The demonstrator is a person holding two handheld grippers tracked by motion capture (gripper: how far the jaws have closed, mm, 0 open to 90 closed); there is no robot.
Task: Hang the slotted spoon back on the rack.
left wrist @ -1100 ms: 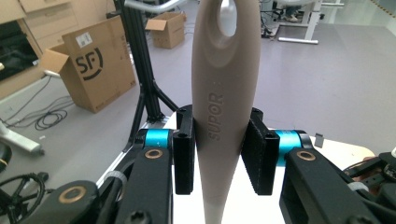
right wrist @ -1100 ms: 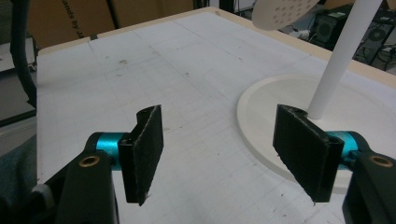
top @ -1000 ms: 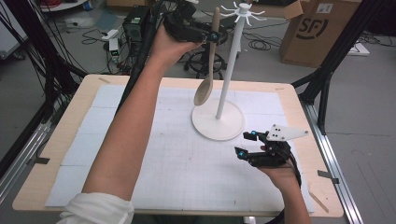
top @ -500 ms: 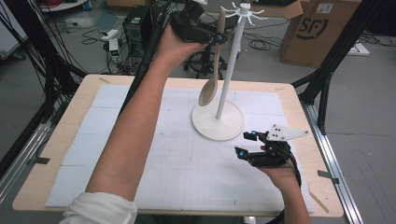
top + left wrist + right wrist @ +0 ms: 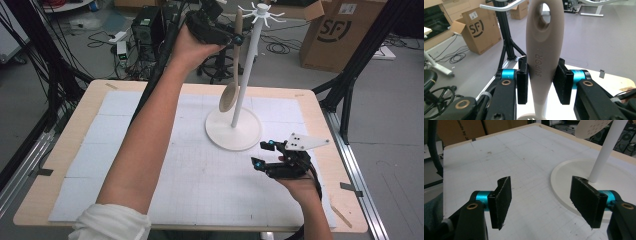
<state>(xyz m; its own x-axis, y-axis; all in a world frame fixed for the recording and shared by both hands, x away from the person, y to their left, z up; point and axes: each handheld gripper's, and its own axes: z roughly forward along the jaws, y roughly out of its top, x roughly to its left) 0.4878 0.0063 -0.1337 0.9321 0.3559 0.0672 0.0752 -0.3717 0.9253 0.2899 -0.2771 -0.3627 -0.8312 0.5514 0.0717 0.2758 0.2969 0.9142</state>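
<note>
A beige slotted spoon (image 5: 230, 95) hangs upright in the air, with my left gripper (image 5: 235, 39) shut on its handle, raised beside the top of the white hook stand (image 5: 245, 75). In the left gripper view both pads press the handle (image 5: 544, 50); the hole at the handle's end sits above my left gripper (image 5: 544, 83), and a white hook arm (image 5: 499, 6) crosses just behind. The stand's round base (image 5: 233, 131) rests on the table. My right gripper (image 5: 262, 154) lies low near the base's front right, open and holding nothing (image 5: 544, 202); the base (image 5: 574, 177) and pole (image 5: 604, 152) lie just beyond it.
A white gridded mat (image 5: 150, 150) covers the wooden table (image 5: 90, 100). A cardboard box (image 5: 340, 30), black frame posts (image 5: 350, 80), cables and a computer case (image 5: 147, 27) stand on the floor behind the table.
My left gripper has carried the spoon a little to the right, closer to the stand's pole and hooks. The right gripper has not moved.
</note>
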